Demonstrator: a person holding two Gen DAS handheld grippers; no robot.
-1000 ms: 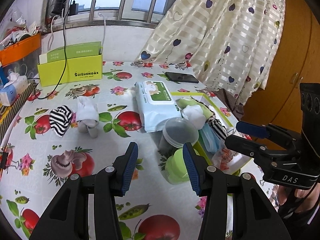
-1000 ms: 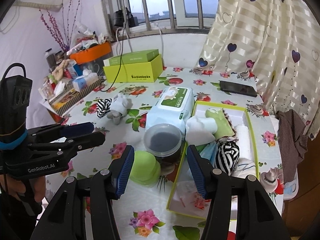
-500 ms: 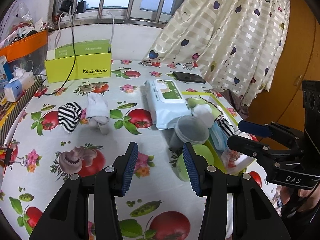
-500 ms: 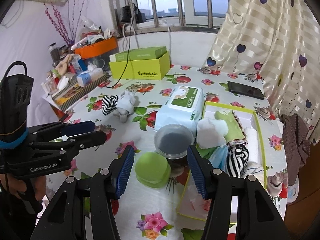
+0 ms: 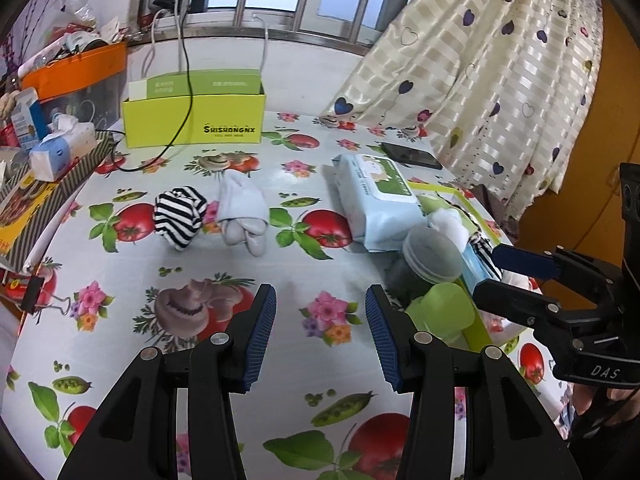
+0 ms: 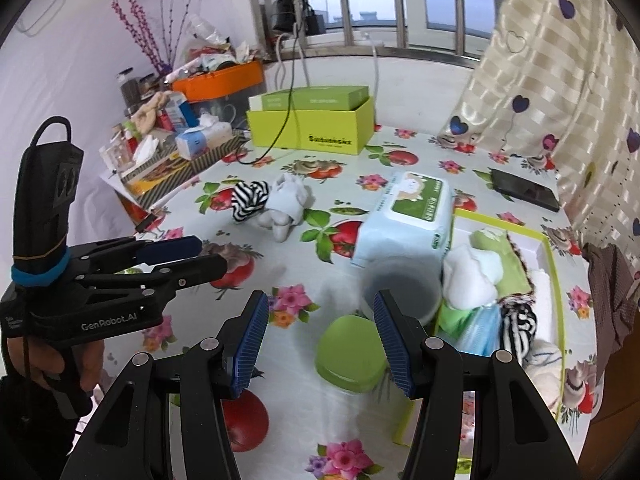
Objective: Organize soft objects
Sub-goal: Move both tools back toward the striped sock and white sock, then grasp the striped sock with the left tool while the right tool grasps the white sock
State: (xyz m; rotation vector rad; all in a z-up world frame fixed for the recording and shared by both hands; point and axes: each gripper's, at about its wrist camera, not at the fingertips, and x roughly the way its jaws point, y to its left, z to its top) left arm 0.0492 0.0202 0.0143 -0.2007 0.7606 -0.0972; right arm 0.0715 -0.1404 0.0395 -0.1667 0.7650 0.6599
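A black-and-white striped sock bundle (image 5: 178, 216) and a pale grey sock bundle (image 5: 243, 216) lie side by side on the flowered tablecloth; both show in the right wrist view too, striped (image 6: 248, 199) and grey (image 6: 285, 204). A green-rimmed tray (image 6: 554, 276) at the right holds several soft items. My left gripper (image 5: 320, 332) is open and empty, above the cloth short of the socks. My right gripper (image 6: 320, 340) is open and empty, over a green lid (image 6: 352, 354).
A wet-wipes pack (image 5: 376, 196), a lidded jar (image 5: 430, 254) and a green lid (image 5: 442, 312) stand between socks and tray. A yellow-green box (image 5: 196, 120), a phone (image 5: 412, 155), a tissue pack (image 5: 60, 148) and clutter line the far and left edges. A curtain (image 5: 480, 80) hangs at the right.
Both grippers have pulled back and swung left, so the socks now sit nearer the middle of both views. Both stay open. Nothing on the table has moved.
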